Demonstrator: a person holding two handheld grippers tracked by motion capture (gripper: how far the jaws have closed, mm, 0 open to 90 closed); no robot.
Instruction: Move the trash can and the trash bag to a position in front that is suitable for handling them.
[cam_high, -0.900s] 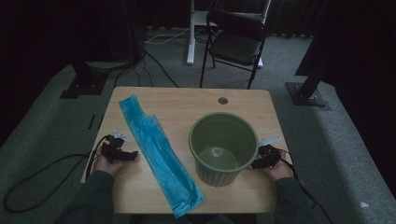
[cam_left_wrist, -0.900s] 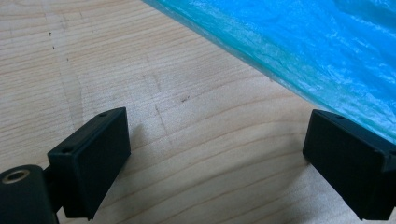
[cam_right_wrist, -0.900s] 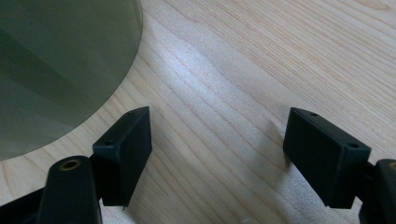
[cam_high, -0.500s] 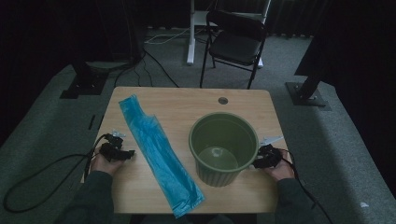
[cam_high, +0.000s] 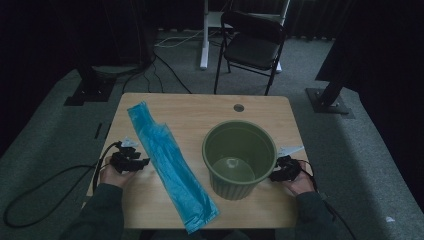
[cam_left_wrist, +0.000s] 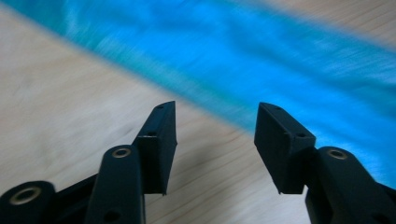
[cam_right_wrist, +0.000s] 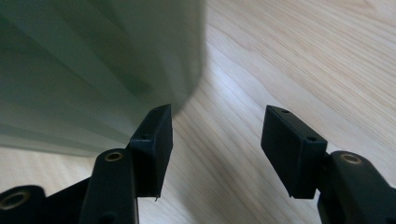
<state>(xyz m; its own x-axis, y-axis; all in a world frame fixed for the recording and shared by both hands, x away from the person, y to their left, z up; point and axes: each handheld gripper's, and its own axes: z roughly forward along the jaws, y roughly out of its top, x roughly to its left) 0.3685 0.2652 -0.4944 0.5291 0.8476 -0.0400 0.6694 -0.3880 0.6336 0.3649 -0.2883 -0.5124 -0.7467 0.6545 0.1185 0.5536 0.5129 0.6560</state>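
High view: a green bin (cam_high: 240, 157) stands upright on the wooden tabletop (cam_high: 200, 112). A long blue plastic bag (cam_high: 167, 165) lies flat and slantwise just left of the bin, not touching it. The left hand-held gripper (cam_high: 142, 162) rests left of the bin, beside the bag's edge, jaws spread with nothing between them. The right hand-held gripper (cam_high: 274, 176) sits close against the bin's right wall, jaws likewise spread and empty.

Left gripper (cam_high: 131, 162) and right gripper (cam_high: 284, 170) rest low at either side, each held in a hand, jaws apart, gripping nothing.
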